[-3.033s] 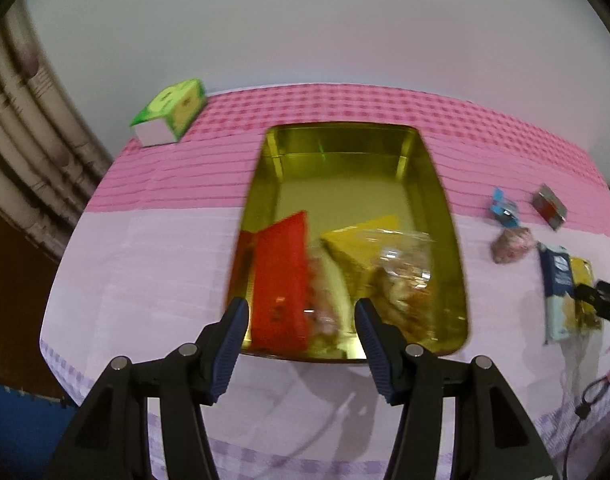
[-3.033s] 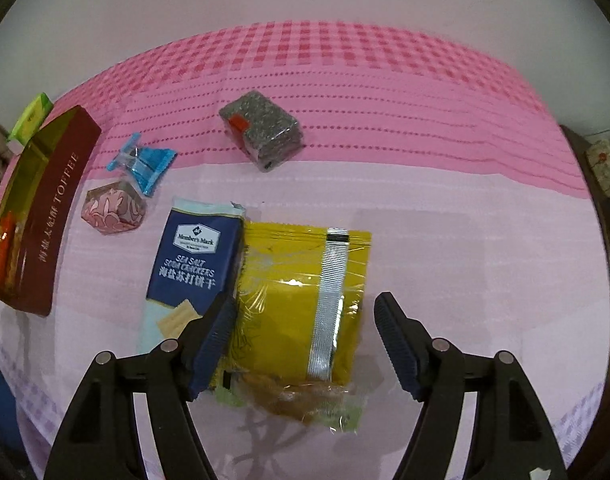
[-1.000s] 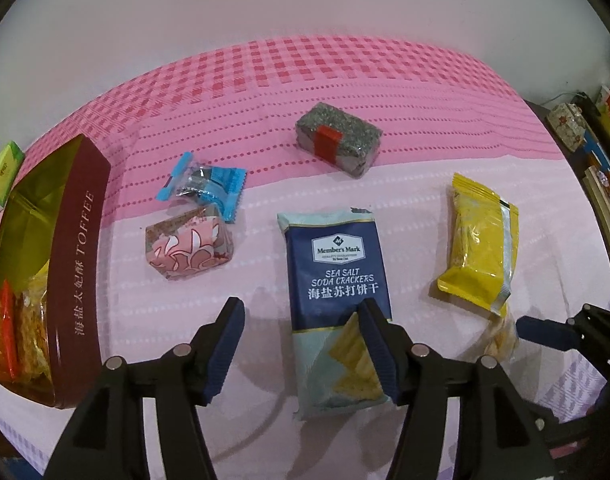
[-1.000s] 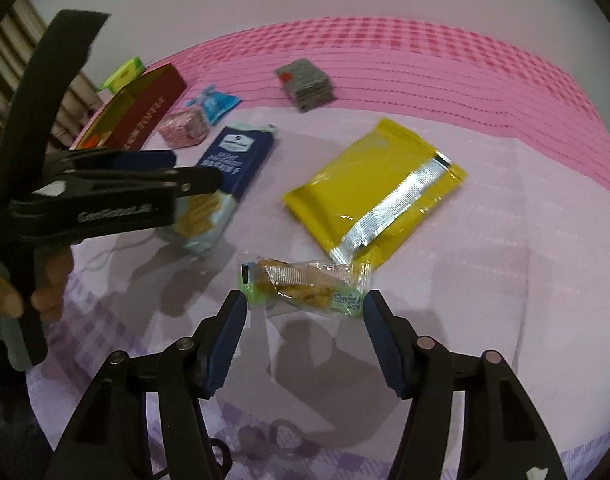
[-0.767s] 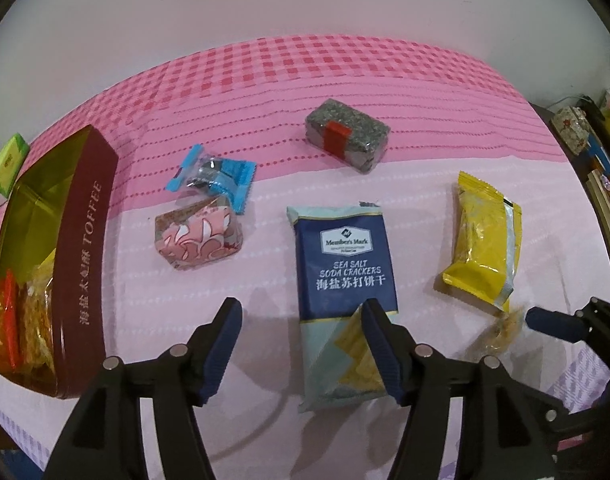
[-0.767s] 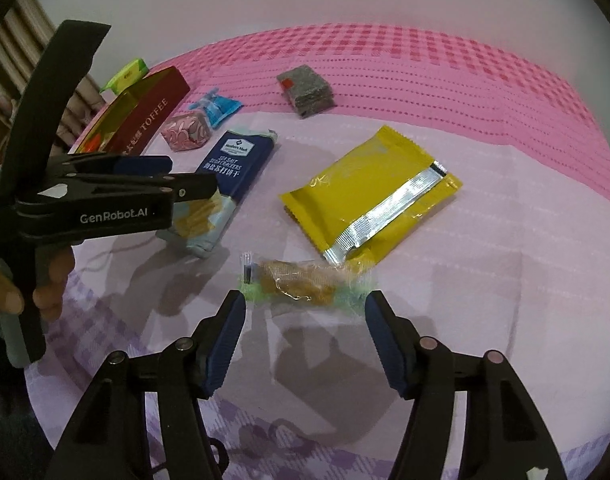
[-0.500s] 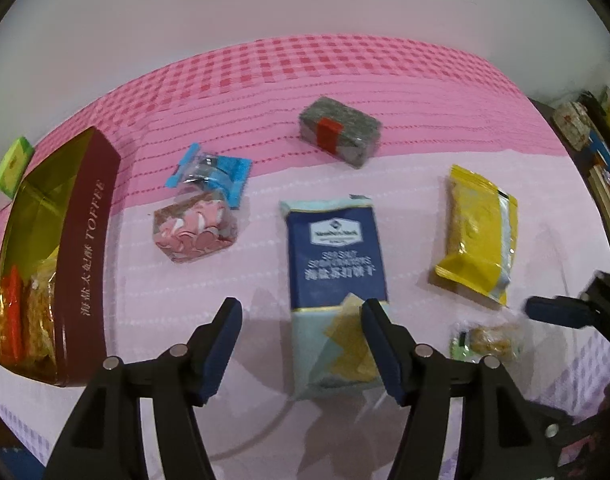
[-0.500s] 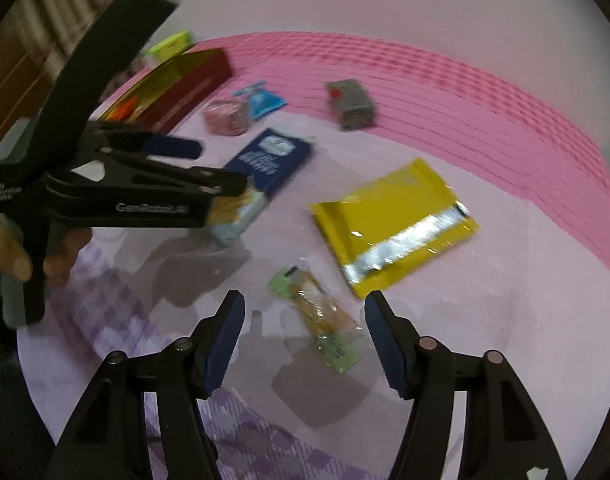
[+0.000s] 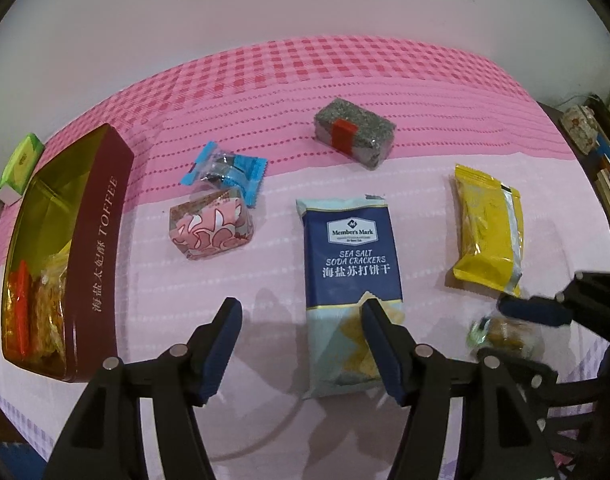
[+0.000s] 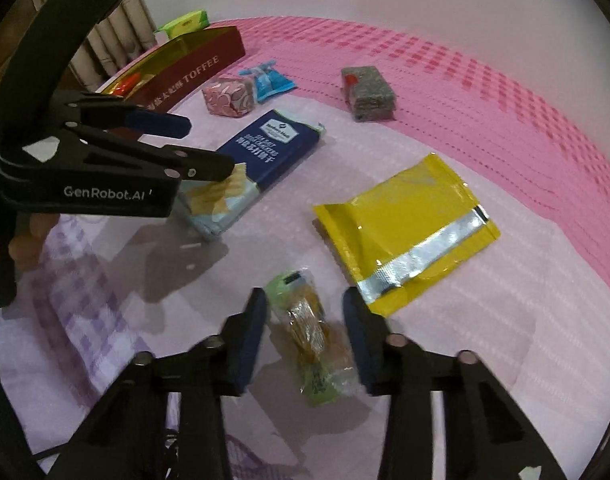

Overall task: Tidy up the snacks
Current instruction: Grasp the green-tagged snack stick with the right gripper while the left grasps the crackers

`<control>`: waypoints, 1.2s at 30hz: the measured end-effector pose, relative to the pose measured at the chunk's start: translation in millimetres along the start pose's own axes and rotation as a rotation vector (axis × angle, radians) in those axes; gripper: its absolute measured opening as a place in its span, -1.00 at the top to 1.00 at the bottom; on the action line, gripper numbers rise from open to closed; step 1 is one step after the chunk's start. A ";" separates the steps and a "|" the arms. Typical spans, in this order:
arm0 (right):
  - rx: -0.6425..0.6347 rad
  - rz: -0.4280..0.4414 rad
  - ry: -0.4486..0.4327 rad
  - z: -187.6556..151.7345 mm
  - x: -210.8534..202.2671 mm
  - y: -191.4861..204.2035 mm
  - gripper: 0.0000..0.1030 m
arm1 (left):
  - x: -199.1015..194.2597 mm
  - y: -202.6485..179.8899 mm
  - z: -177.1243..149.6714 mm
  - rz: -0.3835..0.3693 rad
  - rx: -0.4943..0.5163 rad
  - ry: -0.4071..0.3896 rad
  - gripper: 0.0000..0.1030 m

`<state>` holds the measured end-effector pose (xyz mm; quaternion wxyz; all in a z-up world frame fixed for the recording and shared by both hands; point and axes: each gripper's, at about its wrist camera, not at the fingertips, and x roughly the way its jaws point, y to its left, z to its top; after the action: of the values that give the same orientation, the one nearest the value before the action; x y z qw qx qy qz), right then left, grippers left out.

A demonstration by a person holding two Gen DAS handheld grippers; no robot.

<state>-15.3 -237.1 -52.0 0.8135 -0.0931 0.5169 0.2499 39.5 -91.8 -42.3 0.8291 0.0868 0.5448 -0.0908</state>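
Your right gripper (image 10: 305, 320) has just been closing around the small green-ended snack (image 10: 313, 336) on the tablecloth (image 10: 505, 320); pads not visibly pressing, its slippery wrapper may squirt free

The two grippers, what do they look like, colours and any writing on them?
Both the left gripper and the right gripper are black plastic scissor-like frames with silver rivets and ribbed dark blue pads on the jaws. In the right wrist view, the left gripper's side carries white "GenRobot.AI" lettering.
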 end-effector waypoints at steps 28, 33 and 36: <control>0.268 -0.004 -0.120 -27.7 -16.5 -26.3 0.61 | 27.9 -14.7 8.5 -0.065 -0.020 0.073 -0.56; 0.280 -0.017 -0.116 -27.2 -16.1 -25.7 0.61 | 26.5 -14.5 7.3 -0.063 -0.024 0.069 -0.54; 0.283 -0.029 -0.112 -26.5 -15.0 -24.7 0.61 | 23.9 -11.6 6.0 -0.075 -0.002 0.049 -0.15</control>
<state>-29.0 -273.8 -53.3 0.8496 0.0294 0.4993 0.1674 51.3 -105.9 -62.5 0.8116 0.0675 0.5679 -0.1190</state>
